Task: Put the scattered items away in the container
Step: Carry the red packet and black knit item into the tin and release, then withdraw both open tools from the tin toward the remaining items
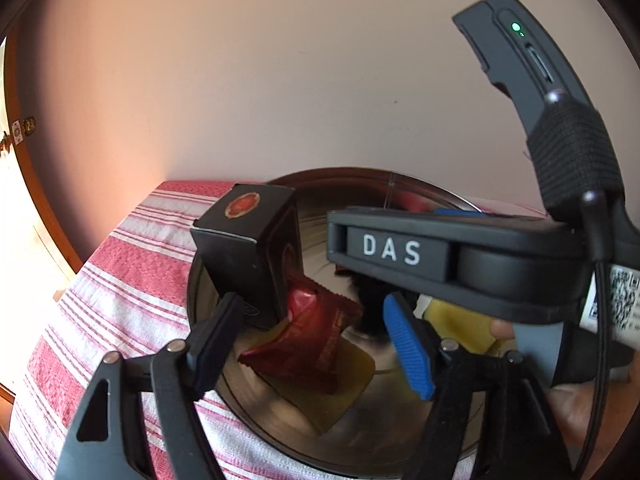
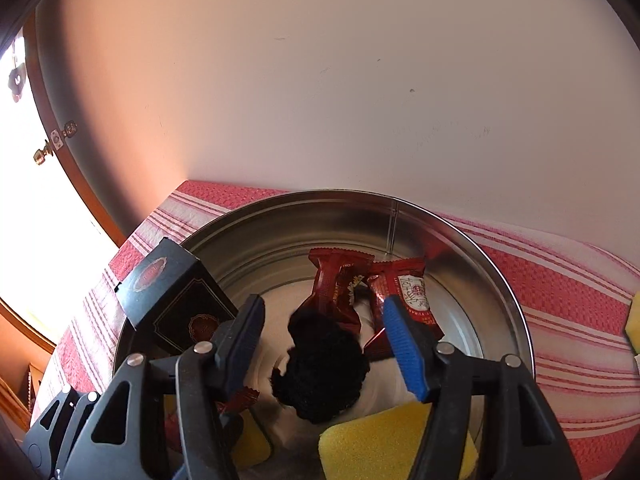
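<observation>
The left gripper (image 1: pixel 316 340) has its jaws apart over the round metal tin (image 1: pixel 424 188), gripping nothing; the black box (image 1: pixel 250 256) tilts against the tin's rim, just off the left finger. Below lies a red sachet (image 1: pixel 316 340) whose print is too blurred to read. The right gripper's body crosses the left wrist view, marked "DAS", with a QR label cut off at the frame edge, and hides much of the tin.

The right gripper (image 2: pixel 324 344) is spread wide too, empty. Beneath it a black fuzzy lump (image 2: pixel 324 368), perhaps a pom-pom, lies blurred in the tin beside two red wrappers (image 2: pixel 404 292) with unreadable lettering and a yellow sponge (image 2: pixel 380 444). Another yellow piece (image 2: pixel 634 320) sits cut off on the striped cloth (image 2: pixel 560 280).
</observation>
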Demonstrator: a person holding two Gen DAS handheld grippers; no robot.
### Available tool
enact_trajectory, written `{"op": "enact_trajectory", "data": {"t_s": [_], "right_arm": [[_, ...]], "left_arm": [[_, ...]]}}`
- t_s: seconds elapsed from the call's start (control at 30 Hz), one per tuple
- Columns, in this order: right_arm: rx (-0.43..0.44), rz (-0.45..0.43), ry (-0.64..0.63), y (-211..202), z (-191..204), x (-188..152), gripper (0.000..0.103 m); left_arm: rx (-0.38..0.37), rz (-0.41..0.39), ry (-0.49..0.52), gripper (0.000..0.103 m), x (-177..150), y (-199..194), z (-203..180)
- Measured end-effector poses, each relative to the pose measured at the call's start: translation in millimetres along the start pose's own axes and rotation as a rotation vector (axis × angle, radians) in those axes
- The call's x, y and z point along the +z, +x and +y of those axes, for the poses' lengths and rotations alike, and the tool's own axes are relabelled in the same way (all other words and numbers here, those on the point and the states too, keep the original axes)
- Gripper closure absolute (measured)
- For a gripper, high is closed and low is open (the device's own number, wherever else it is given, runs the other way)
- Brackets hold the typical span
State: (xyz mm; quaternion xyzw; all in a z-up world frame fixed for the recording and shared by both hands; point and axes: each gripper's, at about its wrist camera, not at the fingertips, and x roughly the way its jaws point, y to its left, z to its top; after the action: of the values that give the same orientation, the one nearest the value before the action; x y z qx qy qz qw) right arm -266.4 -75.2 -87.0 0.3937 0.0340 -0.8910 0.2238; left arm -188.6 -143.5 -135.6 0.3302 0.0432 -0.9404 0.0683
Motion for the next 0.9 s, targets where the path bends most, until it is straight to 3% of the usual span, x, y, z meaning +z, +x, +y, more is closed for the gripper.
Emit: {"op": "enact_trajectory", "data": {"t_s": [0.17, 0.27, 0.37, 0.5, 0.73, 0.9], "right_arm": [[0.012, -0.018, 0.028, 0, -4, 1, 0.021], [-0.007, -0.061, 0.02, -8, -2, -1, 0.021], [0.018, -0.109, 0.029, -21, 0, -4, 0.02], [-0.003, -0.172, -0.016, -33, 13, -9, 0.02], [-0.031, -0.217, -0.011, -46, 17, -14, 0.02], [-0.041, -0.238, 0.039, -62, 9, -26, 0.02]], "left_arm": [[0.07, -0.09, -0.05, 0.0, 2, -16, 11], [0.098, -0.148, -0.114, 0.0, 4, -26, 24], [0.184, -0.168, -0.143, 0.0, 4, -27, 33], [0.202, -0.174, -0.187, 0.0, 4, -28, 45], [0.272, -0.218, -0.134, 0.0, 1, -33, 40], [0.277, -0.266, -0.101, 0.0, -3, -39, 31]]}}
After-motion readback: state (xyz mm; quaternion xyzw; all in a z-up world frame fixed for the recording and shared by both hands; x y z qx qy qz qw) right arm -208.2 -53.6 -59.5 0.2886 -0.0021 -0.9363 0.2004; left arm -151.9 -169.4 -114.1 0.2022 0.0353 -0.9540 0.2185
